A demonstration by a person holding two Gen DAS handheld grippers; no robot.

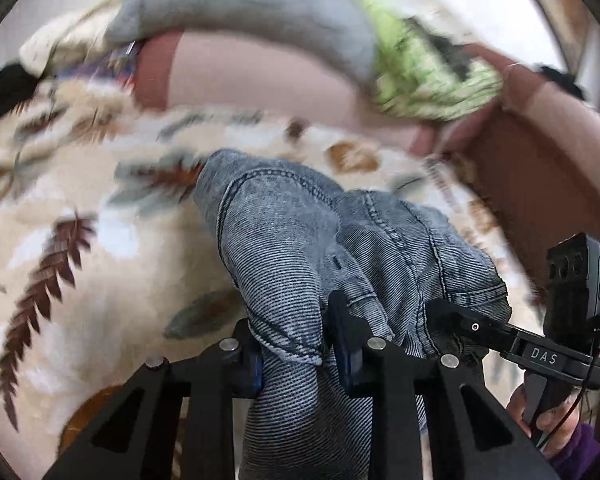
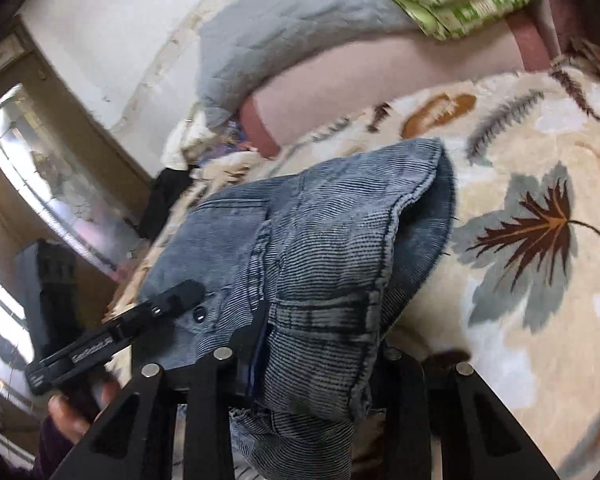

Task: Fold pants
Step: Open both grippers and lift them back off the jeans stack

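**Jeans lifted, fold barely begun**

The left gripper (image 1: 292,344) and right gripper (image 2: 320,360) each clamp bunched denim of the jeans (image 1: 300,232), held above the leaf-print blanket (image 1: 100,240). No flat fold shows yet. 2 pillows, grey (image 1: 240,4) and green (image 1: 420,68), crowd the blanket's far edge.

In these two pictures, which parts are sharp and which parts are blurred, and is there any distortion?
Left wrist view: the jeans in the left gripper are sharp; the leaf-print blanket and green cloth behind are smeared by motion. Right wrist view: the jeans are fairly sharp, the mirror side blurred. Both are fisheye, with bent edges and dark corners.
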